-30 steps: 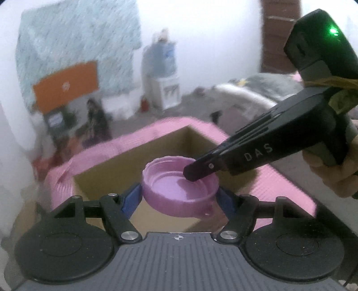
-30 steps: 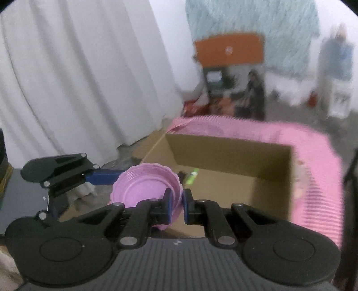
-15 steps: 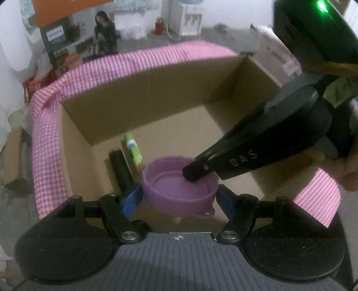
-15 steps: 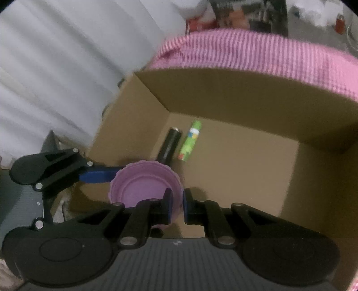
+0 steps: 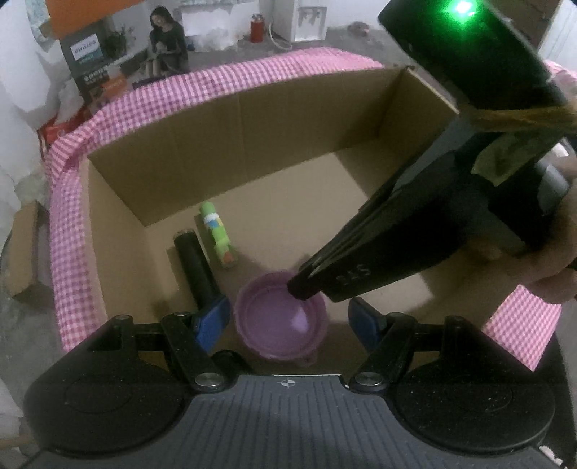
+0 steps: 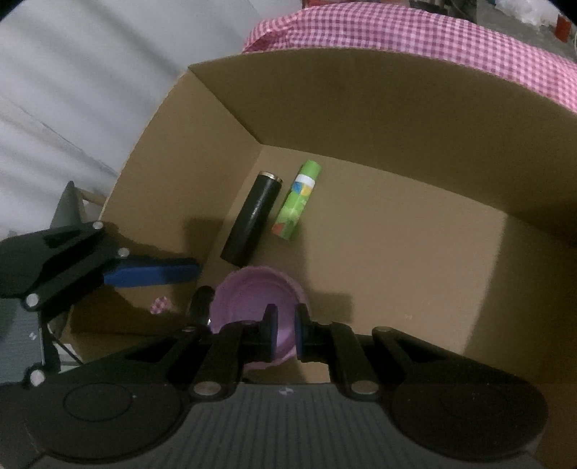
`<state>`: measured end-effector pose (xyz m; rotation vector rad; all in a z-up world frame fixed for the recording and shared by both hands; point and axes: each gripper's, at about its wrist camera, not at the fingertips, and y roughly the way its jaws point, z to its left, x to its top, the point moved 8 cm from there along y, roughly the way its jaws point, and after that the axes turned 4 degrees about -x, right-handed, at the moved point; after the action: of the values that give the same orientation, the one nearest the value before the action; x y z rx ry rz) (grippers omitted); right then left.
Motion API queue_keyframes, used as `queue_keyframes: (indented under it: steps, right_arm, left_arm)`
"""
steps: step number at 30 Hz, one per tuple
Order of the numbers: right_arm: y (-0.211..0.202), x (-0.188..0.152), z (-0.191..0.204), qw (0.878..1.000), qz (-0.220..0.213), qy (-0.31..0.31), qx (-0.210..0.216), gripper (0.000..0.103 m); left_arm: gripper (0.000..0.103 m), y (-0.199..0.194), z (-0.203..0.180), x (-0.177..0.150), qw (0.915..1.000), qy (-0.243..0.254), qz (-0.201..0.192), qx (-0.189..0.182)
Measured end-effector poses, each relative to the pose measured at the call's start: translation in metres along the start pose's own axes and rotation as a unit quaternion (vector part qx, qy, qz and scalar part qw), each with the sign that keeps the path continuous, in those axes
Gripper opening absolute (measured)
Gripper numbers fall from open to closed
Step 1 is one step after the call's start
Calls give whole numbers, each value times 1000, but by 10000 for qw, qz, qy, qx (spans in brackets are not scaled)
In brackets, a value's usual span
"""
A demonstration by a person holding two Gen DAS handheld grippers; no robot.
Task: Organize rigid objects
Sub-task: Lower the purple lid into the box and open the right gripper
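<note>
A purple round lid [image 5: 274, 324] [image 6: 249, 299] hangs low inside a cardboard box [image 5: 252, 137] [image 6: 360, 108]. My right gripper [image 6: 285, 324] is shut on the lid's rim; in the left wrist view it [image 5: 299, 288] comes in from the right. My left gripper [image 5: 286, 310] is open, with its blue pads either side of the lid and a small gap at each. Its blue finger [image 6: 155, 275] also shows in the right wrist view. A black cylinder [image 5: 196, 267] [image 6: 252, 216] and a green glue stick [image 5: 216, 234] [image 6: 295, 202] lie side by side on the box floor.
A pink checked cloth [image 5: 61, 216] [image 6: 432, 32] drapes the box's rim. A person's hand [image 5: 551, 267] holds the right gripper. A printed carton [image 5: 90, 61] and clutter stand on the floor beyond. A white curtain [image 6: 72, 90] hangs on the left.
Both grippers tipped down into the box. The lid sank with the right gripper and now sits clear of the left pads, which touched it before.
</note>
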<state>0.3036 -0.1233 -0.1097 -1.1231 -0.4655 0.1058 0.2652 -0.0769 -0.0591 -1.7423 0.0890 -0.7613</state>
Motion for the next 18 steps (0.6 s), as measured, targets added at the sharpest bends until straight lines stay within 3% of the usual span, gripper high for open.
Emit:
queue_keyframes:
  steps: [5,9,12,14,15,18]
  right_arm:
    - [-20,3,1,9992,-369,22,146,12]
    - [-58,0,2,9957,-912,69,161,15]
    - [-100,-15,5,9887,-1467,135,268,26]
    - [-127,-29,8,9826,-1820,172,338,46]
    - [-144,-40,10,9775,-2069,173,366,52]
    - [-181,-73,16,9638,-2630,159,408,56]
  left_arm:
    - [73,-18,-2,3,9993,8,-360,37]
    - [75,-43,-11,2,9966,128,-807,65]
    - [79,-62,-20,-1,9920,299,-1216,169]
    - [79,-74,-27,-7,9885,402,-1438,228]
    - [80,-81,-31,-11,9867,435,-1548,229]
    - [80,-95,-43,-23,9831,423,-1783,49]
